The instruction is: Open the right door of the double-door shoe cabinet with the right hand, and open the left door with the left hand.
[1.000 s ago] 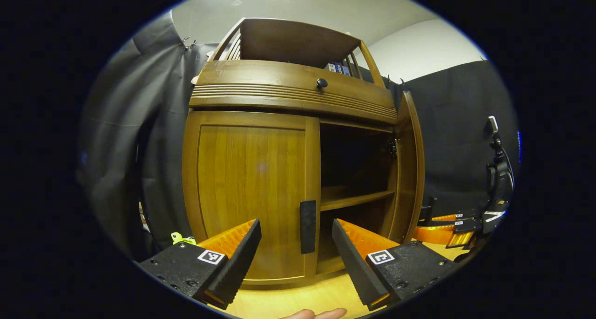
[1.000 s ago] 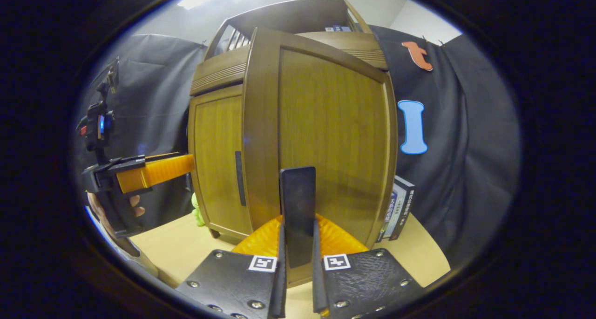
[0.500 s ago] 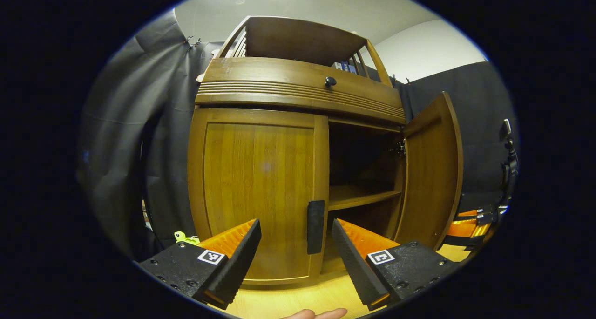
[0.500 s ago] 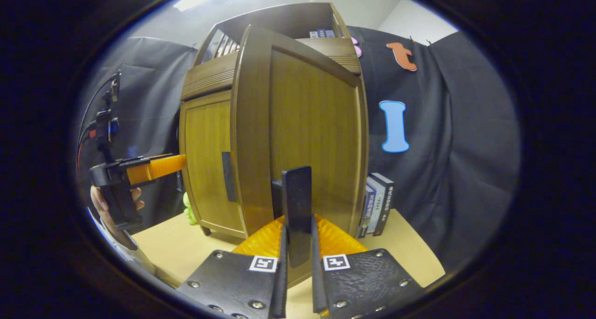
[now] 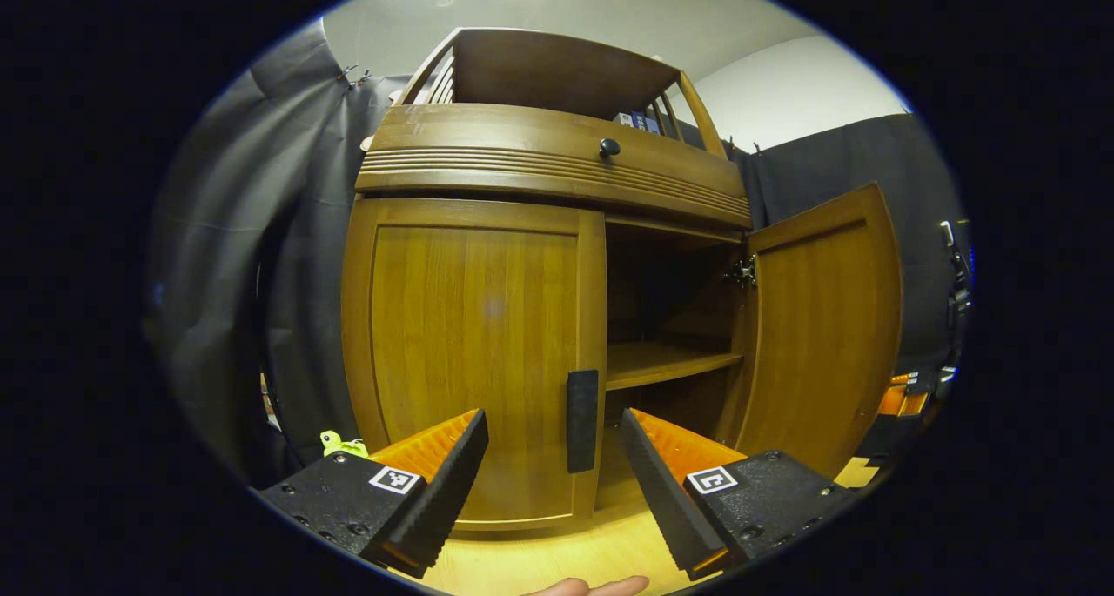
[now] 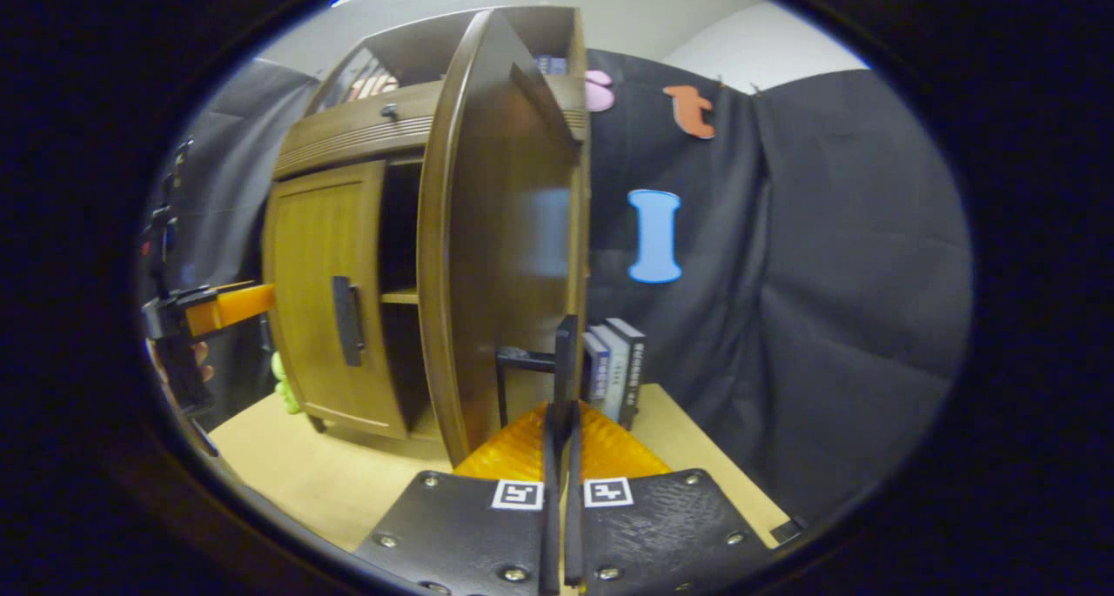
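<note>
Standing on the tan table (image 5: 540, 557), the shoe cabinet (image 5: 557, 157) has its right door (image 5: 822, 335) swung wide, exposing an inner shelf (image 5: 666, 365). Left door (image 5: 470, 361) is closed, its dark handle (image 5: 582, 420) untouched. Right gripper (image 6: 560, 492) is clamped on the right door's handle (image 6: 566, 361) (fingers nearly together, seen edge-on). Left gripper (image 5: 553, 465) is spread wide, near the left handle but apart from it. Books (image 6: 614, 370) stand beside the cabinet; a green toy (image 5: 342, 445) sits at its other side.
</note>
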The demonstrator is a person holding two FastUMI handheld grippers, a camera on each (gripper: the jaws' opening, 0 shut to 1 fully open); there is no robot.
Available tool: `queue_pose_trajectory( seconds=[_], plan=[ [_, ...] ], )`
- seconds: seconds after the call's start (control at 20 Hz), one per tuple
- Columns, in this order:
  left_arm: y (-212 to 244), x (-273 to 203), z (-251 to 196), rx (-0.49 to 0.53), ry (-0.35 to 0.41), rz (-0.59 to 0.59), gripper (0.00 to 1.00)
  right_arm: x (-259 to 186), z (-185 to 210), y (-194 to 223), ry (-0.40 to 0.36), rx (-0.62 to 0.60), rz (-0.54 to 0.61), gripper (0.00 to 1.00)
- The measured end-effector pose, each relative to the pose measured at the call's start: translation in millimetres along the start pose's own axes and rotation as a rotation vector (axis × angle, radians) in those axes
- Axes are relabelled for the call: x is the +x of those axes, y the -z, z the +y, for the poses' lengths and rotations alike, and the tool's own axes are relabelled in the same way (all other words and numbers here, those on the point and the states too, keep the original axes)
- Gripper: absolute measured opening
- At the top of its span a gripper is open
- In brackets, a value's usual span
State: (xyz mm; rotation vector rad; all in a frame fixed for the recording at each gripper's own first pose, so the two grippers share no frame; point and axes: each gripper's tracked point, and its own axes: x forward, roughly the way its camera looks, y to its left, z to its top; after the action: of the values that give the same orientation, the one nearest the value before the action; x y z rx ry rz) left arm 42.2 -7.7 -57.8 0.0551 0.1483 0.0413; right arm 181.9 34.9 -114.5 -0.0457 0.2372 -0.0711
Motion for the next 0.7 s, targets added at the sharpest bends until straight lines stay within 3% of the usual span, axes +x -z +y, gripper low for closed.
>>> queue_pose_trajectory(
  seconds=[0.05, 0.35, 0.55, 0.65, 0.7],
  plan=[
    [0, 1, 1, 0.0, -0.007, 0.003, 0.92, 1, -16, -2, 0.017, 0.015, -0.008, 0.03],
    [6, 8, 8, -0.005, -0.025, 0.02, 0.95, 9, -39, -2, -0.109, 0.035, -0.049, 0.01],
    [12, 13, 9, -0.007, -0.034, 0.038, 0.95, 14, -51, -1, -0.15, 0.043, -0.062, 0.01],
    [15, 15, 10, -0.007, -0.034, 0.045, 0.96, 14, -56, -1, -0.141, 0.023, -0.066, 0.1],
    [16, 16, 10, -0.006, -0.034, 0.049, 0.96, 11, -60, -2, -0.129, 0.022, -0.064, 0.19]
  ],
)
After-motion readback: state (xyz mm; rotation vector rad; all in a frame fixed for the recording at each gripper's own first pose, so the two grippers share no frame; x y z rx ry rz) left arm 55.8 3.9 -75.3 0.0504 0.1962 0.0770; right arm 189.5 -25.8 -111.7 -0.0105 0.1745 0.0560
